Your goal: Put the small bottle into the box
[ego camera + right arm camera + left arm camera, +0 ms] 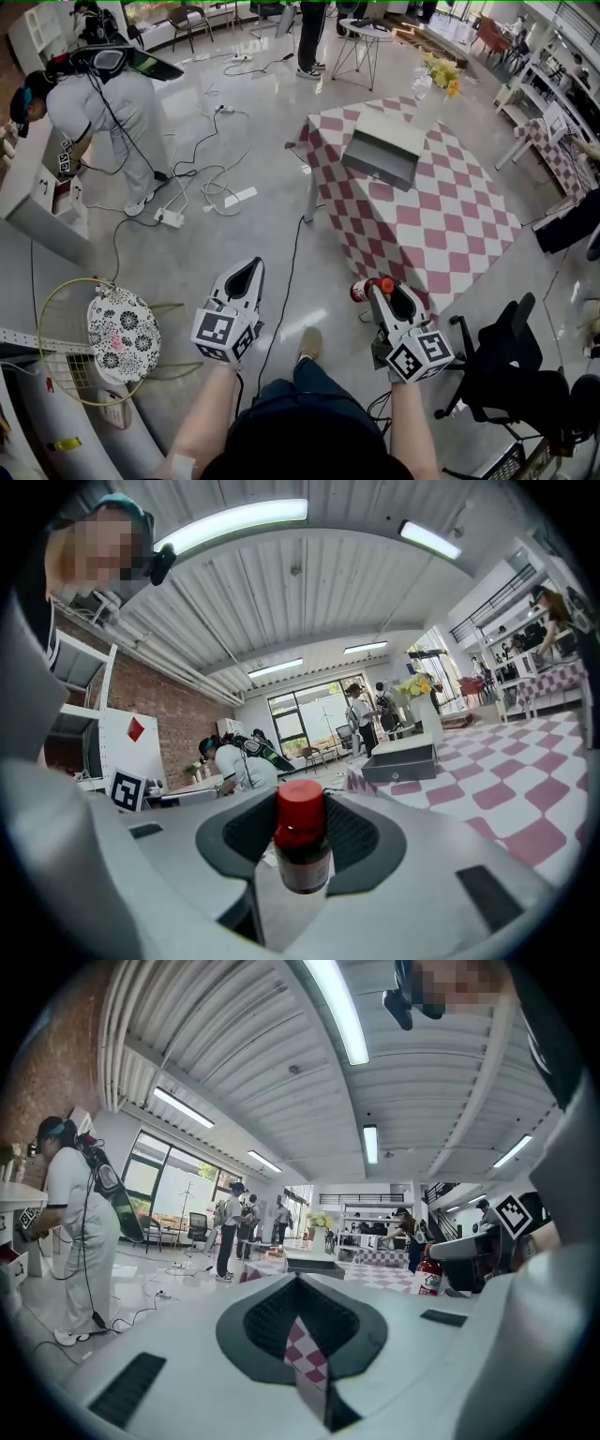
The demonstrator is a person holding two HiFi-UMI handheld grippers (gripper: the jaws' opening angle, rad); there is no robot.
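So the small bottle (302, 847) is pinched upright between the jaws of your right gripper (379, 294). The red cap pokes up above the pads, and you're carrying it in mid-air over the floor, not yet at the table (441, 225). Your left gripper (246, 274) is clenched on nothing, tips together.

What I'd worry about from here:
- It's a round bottle held by two pads. A jolt while you walk up could twist it or let it slide out, and under it there's only hard, shiny floor.
- There's a cable (281, 291) running across the floor between your grippers, and an office chair (506, 366) just beside your right arm. Snag either one and the bottle probably goes flying.
- At the box (382, 150), coming in low could knock the bottle against the wall, or shove the box along the checked cloth.

Containers: the grey box sits toward the far left end of the table, well apart from the bottle. I can't see into it from here, so I can't tell if anything's inside. Down on the floor to your left is a wire basket (56, 370) with a flower-print round thing (122, 330) on it.
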